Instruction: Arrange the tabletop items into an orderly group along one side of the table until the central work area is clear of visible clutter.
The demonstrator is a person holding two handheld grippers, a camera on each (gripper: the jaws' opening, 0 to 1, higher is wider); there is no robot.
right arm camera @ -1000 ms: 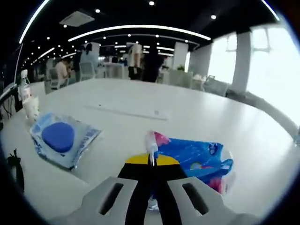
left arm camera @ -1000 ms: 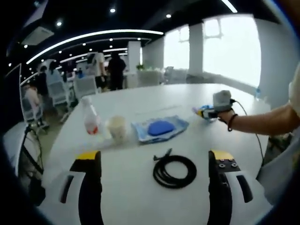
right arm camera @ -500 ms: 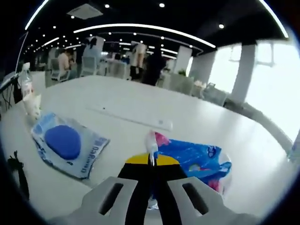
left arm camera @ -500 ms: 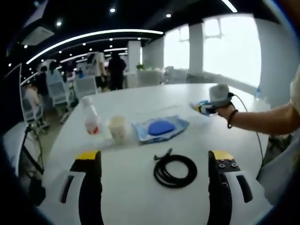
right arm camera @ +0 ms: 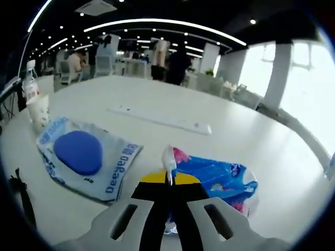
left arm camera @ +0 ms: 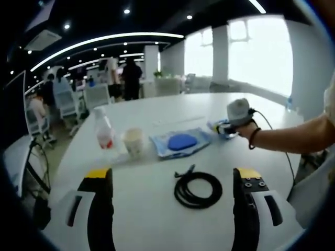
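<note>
Taking the blue sponge pack (left arm camera: 179, 143) as landmark: to its left a bottle (left arm camera: 104, 130) and paper cup (left arm camera: 134, 141) are lined up; nearer the camera a coiled black cable (left arm camera: 198, 191) is framed by the left gripper (left arm camera: 172, 180), jaws wide, holding nothing. To its right, a blue tissue packet (right arm camera: 220, 178) is pinched in the right gripper (right arm camera: 168, 180). A carry toward the row is judged under way; placement just beside the pack is called for next. The packet's underside is hidden.
</note>
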